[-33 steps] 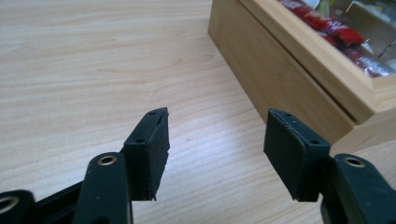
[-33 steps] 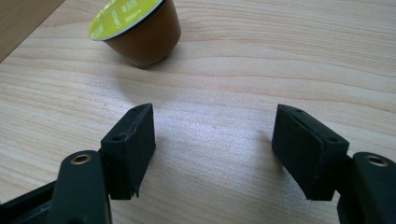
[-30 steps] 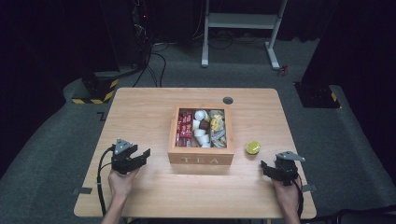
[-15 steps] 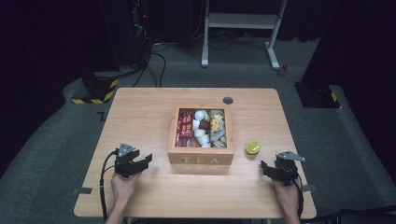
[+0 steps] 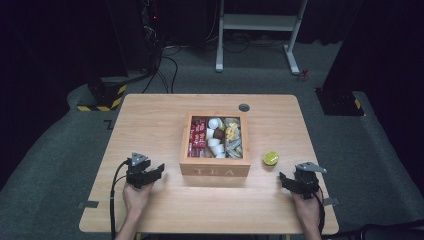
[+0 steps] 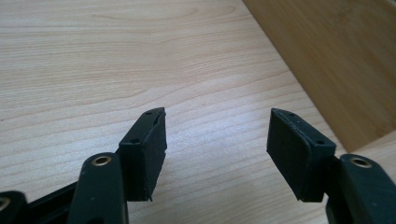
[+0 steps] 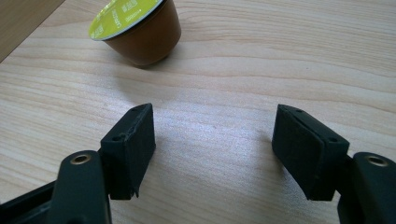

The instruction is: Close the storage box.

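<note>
Hovering w/ 2 grippers either side of the tea box, nothing grasped.
Left gripper & right gripper: jaws apart, empty, low over the table. Coffee capsule, lime lid, sits just right of the box, near the right gripper; next move prob. calls for reaching fwd to straddle it. Box front reads "TEA"; lid print too small to read.
</note>
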Demonstrator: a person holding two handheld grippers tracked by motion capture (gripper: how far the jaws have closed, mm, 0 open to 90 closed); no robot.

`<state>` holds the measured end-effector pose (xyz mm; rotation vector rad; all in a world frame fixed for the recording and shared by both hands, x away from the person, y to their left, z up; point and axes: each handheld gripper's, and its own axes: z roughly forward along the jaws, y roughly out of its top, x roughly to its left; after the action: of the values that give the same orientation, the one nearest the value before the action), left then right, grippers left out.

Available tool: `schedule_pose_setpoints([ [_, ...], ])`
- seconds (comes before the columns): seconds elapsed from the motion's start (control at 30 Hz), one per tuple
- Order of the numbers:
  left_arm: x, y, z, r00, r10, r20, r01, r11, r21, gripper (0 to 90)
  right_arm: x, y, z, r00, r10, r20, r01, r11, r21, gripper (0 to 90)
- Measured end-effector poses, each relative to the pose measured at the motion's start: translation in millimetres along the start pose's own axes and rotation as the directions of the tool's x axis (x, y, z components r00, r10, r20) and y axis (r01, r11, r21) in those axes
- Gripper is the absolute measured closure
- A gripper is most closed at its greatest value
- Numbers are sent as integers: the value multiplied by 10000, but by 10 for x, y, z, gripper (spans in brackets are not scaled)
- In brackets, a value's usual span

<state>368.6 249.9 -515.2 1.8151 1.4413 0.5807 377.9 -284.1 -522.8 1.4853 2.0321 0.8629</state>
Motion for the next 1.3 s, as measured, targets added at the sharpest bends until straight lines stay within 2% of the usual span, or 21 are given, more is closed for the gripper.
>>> schedule_pose_setpoints([
  [0.27, -1, -15, 46, 9993, 207, -308, -208, 9998, -9, 378, -1, 0, 0, 10000, -16, -1, 16, 10000, -3, 299],
  [0.47, -14, -49, 94, 9983, 434, -390, -429, 9990, 141, 373, -1, 0, 0, 10000, -18, -1, 18, 10000, -4, 299],
  [0.57, -36, -63, 122, 9964, 681, -501, -667, 9973, 292, 370, -1, 0, 1, 10000, -13, 0, 13, 10000, -4, 299],
  [0.8, -17, -57, 126, 9970, 601, -491, -587, 9979, 286, 371, 0, 4, 4, 10000, -2, 0, 2, 10000, 1, 298],
  [1.03, -9, -60, 125, 9952, 801, -555, -782, 9963, 369, 368, -1, 5, 5, 10000, -21, 2, 21, 10000, -5, 298],
  [1.3, -19, -61, 129, 9954, 760, -578, -739, 9965, 384, 351, 1, 4, 5, 10000, -2, 3, 2, 10000, 1, 298],
])
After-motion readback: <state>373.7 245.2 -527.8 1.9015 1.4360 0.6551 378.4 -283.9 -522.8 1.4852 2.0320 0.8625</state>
